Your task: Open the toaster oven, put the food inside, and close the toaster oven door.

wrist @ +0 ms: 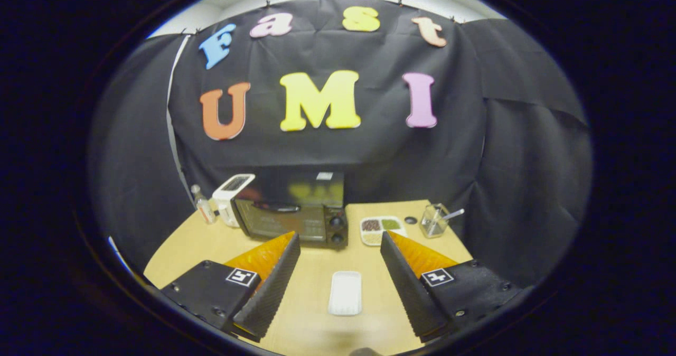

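A black toaster oven (293, 216) stands at the back of the wooden table (200, 245), its glass door shut and its handle along the door's top. Two knobs sit on its right side. A white rectangular tray (345, 292) lies flat on the table between my fingers, closer than the oven. My gripper (339, 241) is open wide, held above the table, with nothing between its fingers. The left finger's tip overlaps the oven's lower front in the view; the oven itself is well beyond it.
A white toaster (231, 197) and a small clear bottle (202, 204) stand left of the oven. To its right are a white divided dish (380, 229) of beans, a small dark round object (410, 220) and a clear glass (434, 220) with a spoon.
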`<state>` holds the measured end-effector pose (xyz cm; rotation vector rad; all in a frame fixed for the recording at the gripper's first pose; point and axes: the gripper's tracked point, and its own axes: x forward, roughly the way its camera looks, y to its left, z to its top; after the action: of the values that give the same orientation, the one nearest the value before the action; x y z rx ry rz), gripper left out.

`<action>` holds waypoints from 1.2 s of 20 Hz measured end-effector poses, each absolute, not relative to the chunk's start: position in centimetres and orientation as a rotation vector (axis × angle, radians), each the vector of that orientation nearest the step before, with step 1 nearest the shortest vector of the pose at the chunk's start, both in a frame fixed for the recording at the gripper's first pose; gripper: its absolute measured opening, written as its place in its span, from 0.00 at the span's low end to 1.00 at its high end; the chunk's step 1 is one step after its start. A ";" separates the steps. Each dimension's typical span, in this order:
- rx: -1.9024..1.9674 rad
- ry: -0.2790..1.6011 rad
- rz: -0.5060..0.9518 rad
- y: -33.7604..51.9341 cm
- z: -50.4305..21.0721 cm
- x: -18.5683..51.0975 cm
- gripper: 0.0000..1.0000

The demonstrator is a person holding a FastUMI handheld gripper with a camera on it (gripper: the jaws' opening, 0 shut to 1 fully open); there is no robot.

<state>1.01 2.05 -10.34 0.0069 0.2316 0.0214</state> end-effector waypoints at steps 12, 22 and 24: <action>-0.030 -0.076 0.015 -5.4 3.4 -5.0 0.98; 0.031 -0.057 0.004 -8.3 1.6 -5.9 0.98; 0.033 -0.052 0.003 -8.6 1.4 -5.8 0.98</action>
<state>-5.83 -8.60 1.40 0.0331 -0.0521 0.0029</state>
